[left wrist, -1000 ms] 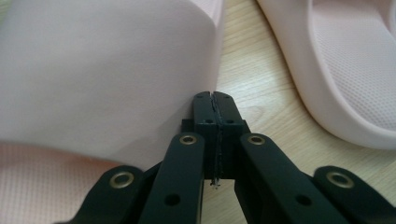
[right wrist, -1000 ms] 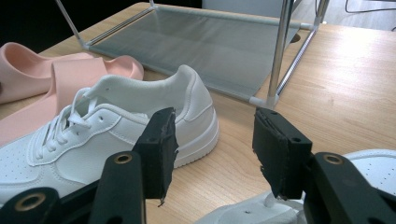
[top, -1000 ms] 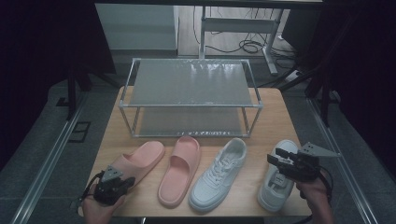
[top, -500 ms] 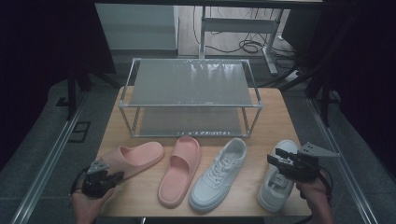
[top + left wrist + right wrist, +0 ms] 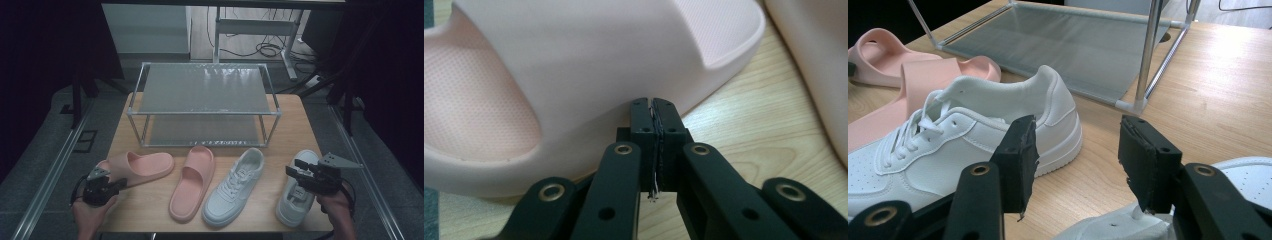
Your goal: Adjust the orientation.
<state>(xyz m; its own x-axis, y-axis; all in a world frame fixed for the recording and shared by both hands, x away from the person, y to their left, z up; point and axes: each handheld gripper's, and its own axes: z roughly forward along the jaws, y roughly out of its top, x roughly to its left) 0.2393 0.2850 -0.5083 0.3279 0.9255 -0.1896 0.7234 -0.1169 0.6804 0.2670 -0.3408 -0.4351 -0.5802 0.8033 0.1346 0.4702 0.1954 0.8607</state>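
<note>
Dim room, grey floor (image 5: 45, 165), wooden table (image 5: 295, 125), cables beyond.

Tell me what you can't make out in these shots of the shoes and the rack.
- Left gripper view: the closed left gripper sits close against the pink foam slide sandal, whose ends run off the frame.
- Right gripper view: the open right gripper covers most of the near white lace-up sneaker; only scraps show.
- High view: the metal two-tier shoe rack has a lower shelf largely screened by the upper one.

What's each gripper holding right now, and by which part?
Nothing. The left gripper is shut with nothing between its jaws, tips right at the side of the left pink slipper. The right gripper is open above the right white sneaker.
</note>
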